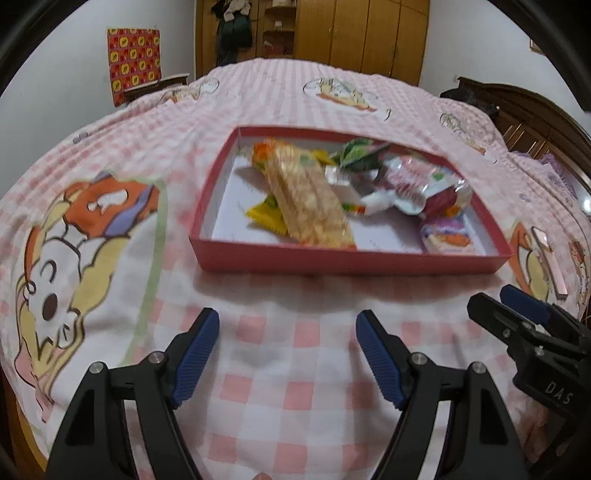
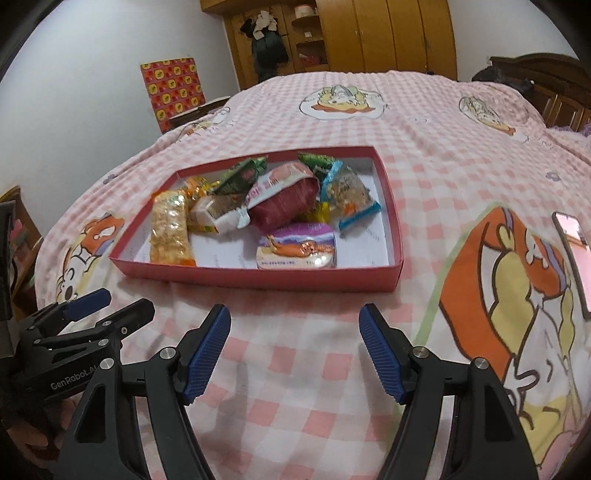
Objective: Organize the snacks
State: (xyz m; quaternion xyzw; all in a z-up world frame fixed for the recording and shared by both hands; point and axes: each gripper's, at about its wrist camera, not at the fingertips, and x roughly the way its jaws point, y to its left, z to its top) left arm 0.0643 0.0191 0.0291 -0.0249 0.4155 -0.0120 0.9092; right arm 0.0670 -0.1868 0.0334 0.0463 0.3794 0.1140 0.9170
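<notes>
A shallow red box (image 1: 347, 260) (image 2: 258, 278) lies on the bed and holds several snack packets: a long pale rice-cracker bar (image 1: 308, 199) (image 2: 170, 229), a dark red packet (image 2: 284, 203) (image 1: 417, 181), green packets (image 2: 242, 175), a blue-edged packet (image 2: 349, 194) and a round purple-lidded cup (image 2: 297, 247) (image 1: 447, 236). My left gripper (image 1: 288, 350) is open and empty, above the sheet just in front of the box. My right gripper (image 2: 295, 349) is open and empty, also in front of the box; it shows at the right edge of the left wrist view (image 1: 517, 314).
The bed has a pink checked sheet (image 2: 443, 166) with cartoon prints. A pink phone (image 2: 574, 254) (image 1: 548, 254) lies right of the box. A wooden wardrobe (image 2: 384, 33) and a dark headboard (image 2: 546, 81) stand behind. A red patterned box (image 2: 173, 90) stands at the left.
</notes>
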